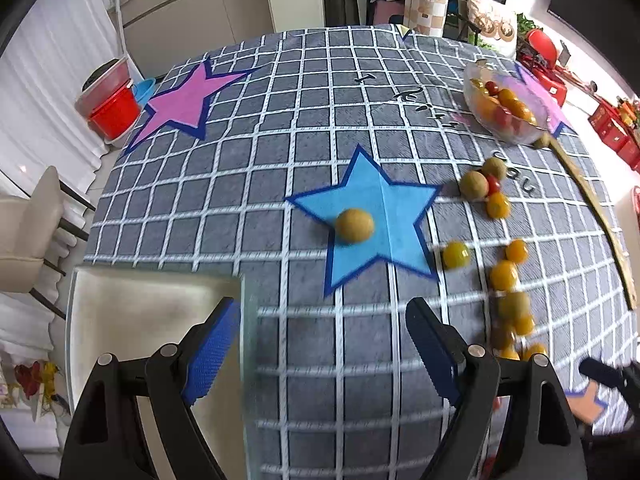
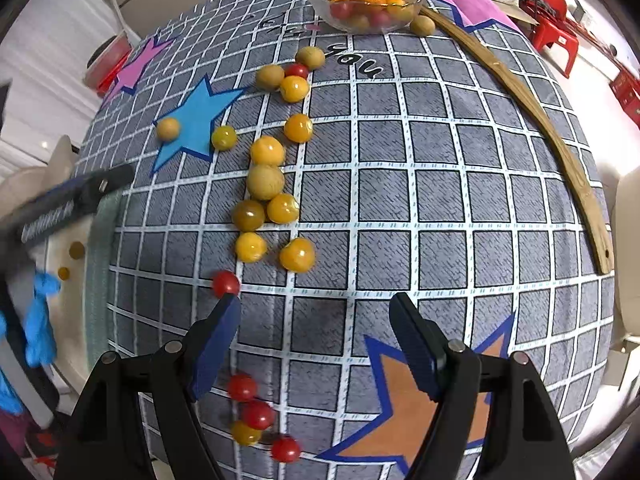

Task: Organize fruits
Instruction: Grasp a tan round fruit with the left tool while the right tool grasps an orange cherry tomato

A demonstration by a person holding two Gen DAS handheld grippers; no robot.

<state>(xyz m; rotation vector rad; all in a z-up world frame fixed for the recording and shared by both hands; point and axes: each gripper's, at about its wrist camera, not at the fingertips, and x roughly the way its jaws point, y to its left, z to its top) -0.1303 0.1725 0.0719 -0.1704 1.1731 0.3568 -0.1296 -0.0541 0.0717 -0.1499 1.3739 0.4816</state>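
Several yellow and red cherry tomatoes and tan round fruits lie scattered on the grey checked tablecloth. One tan fruit sits on the blue star. A glass bowl of mixed fruit stands at the far edge; it also shows in the left wrist view. My left gripper is open and empty, its left finger over a white square plate. My right gripper is open and empty, with a red tomato just beyond its left fingertip.
A long curved wooden stick lies along the table's right side. Pink stars and an orange star are on the cloth. Red tomatoes lie near the front edge. A chair stands left of the table.
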